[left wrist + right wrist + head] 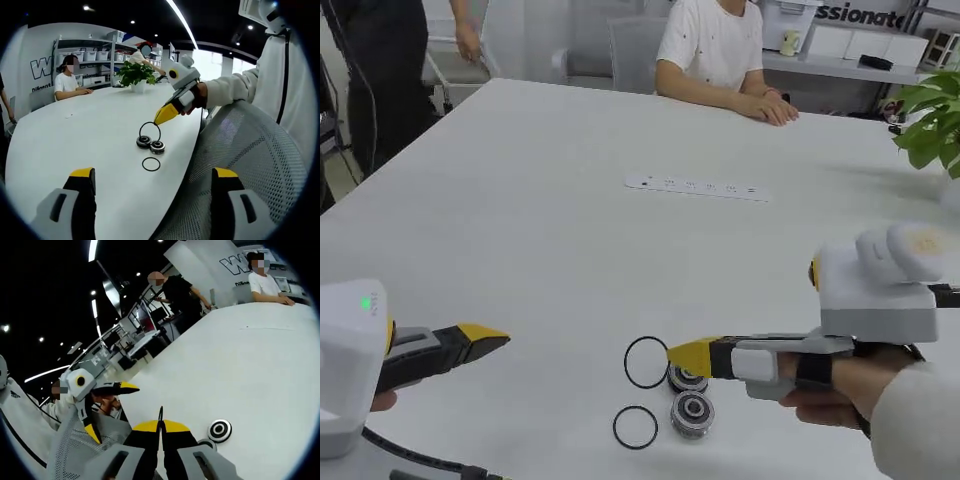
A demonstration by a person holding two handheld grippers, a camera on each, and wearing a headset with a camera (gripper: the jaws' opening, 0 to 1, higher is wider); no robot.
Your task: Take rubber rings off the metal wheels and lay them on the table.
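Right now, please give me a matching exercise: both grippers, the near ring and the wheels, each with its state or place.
Things:
1 left gripper
2 right gripper
3 near ring
4 wheels

States:
a lies flat on the table, free
b open
c shut on the far ring
d a metal pair, side by side

Pairs: 1-b, 2-c, 3-a, 4-d

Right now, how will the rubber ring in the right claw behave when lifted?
Probably light and bendy: the rubber ring is a thin loop in the right claw. Laid flat like the other ring, it likely won't roll.
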